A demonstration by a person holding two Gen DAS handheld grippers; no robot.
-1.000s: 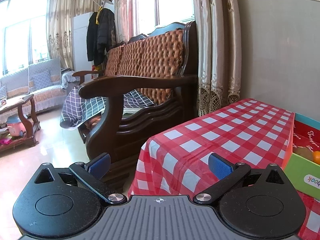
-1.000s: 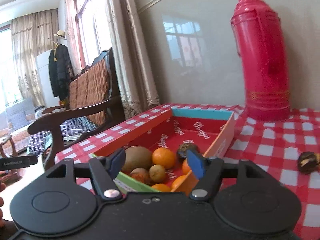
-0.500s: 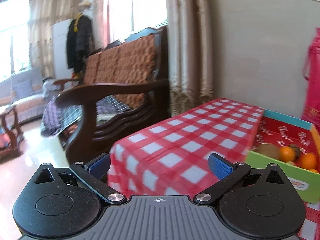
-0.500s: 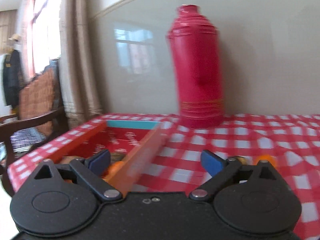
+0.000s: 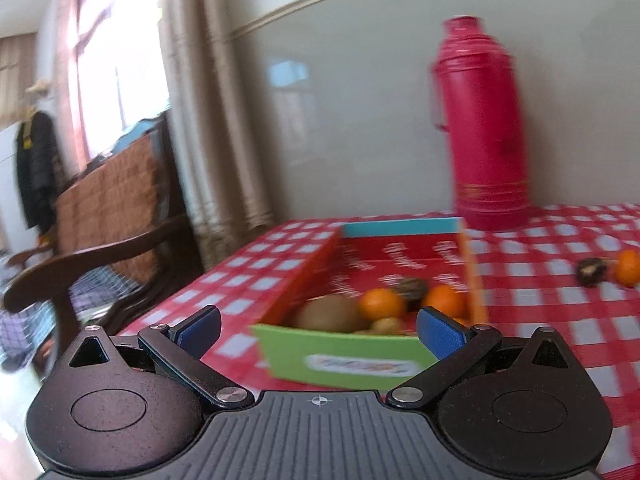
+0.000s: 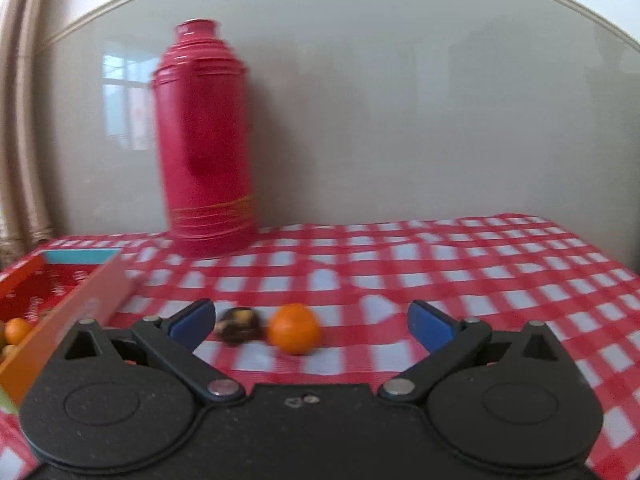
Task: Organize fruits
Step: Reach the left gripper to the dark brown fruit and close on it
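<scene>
My right tongs (image 6: 310,326) are spread wide, having just been opening, and nothing is pressed between their blue pads (image 6: 192,322); past their tips, on the red-and-white checked tabletop (image 6: 460,272), sits a loose orange (image 6: 295,329), with a dark, blurred fruit (image 6: 239,326) just beside it on its left, and whether the two touch I cannot tell. My left tongs (image 5: 318,334) are spread wide too and hold nothing. Right in front of them is the green end wall of the fruit box (image 5: 344,354), which lies on the tabletop with orange side walls, a red printed floor and a blue far end. In its near end lie a brown kiwi (image 5: 328,314), two oranges (image 5: 382,303), a dark fruit (image 5: 412,288) behind them and a small yellowish fruit (image 5: 386,325) at the front, all bunched close together. From the left view the loose orange and its dark neighbour are off to the right of the box, well apart from it. Farther back, near the wall, a tall red thermos (image 6: 204,140) stands upright on the tabletop, beyond the box's far right corner. At the far left, off the tabletop, are a dark wooden armchair (image 5: 100,248) with a woven back and beige curtains (image 5: 208,120) by the window.
</scene>
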